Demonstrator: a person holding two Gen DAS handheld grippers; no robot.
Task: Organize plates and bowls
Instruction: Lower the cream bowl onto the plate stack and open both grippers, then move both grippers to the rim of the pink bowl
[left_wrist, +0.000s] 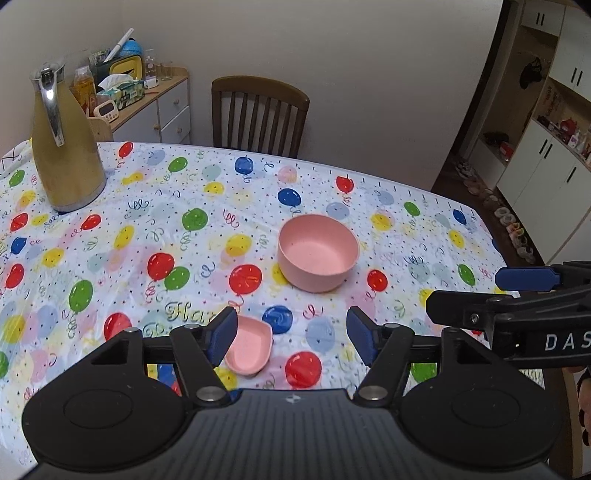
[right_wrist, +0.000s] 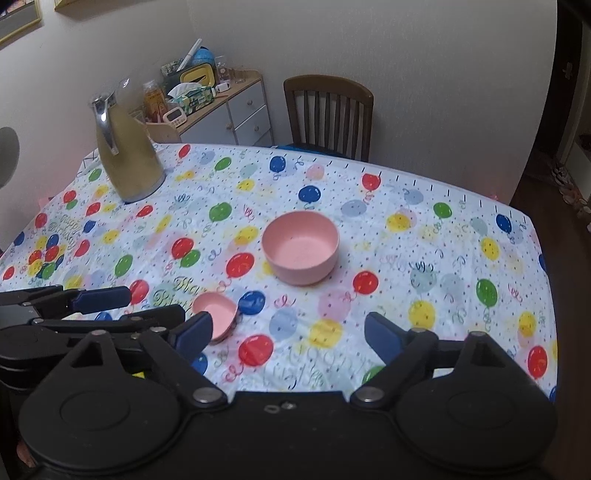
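Both the left gripper (left_wrist: 291, 334) and right gripper (right_wrist: 288, 332) hang spread and empty over the table, where the pink bowl (left_wrist: 318, 253) and small pink dish (left_wrist: 249, 345) look light, rigid and best pinched at the rim

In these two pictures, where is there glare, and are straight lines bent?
Left wrist view: glare on the gold thermos jug's metal handle; the balloon-print tablecloth's far edge bows. Right wrist view: the same edge curves; the pink round bowl stays sharp.
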